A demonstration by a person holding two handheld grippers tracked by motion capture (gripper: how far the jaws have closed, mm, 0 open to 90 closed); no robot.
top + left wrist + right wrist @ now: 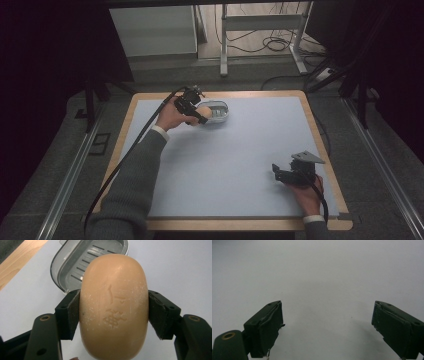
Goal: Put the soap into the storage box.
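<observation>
A tan oval bar of soap (113, 305) with stamped characters is clamped between the two black jaws of my left gripper (113, 312). In the high view that left gripper (196, 112) is at the far middle of the table, holding the soap (204, 110) at the near-left rim of a grey soap dish (219, 111). The dish (82, 260) has a slotted floor and lies just beyond the soap. My right gripper (276, 172) rests near the front right of the mat, and its jaws (327, 325) stand wide open over bare mat.
A pale blue mat (225, 160) covers a wooden table (327, 150). Behind the table are a white desk frame (260, 30), cables on the floor and a pale cabinet (155, 30). Metal rails (70, 175) run along both sides.
</observation>
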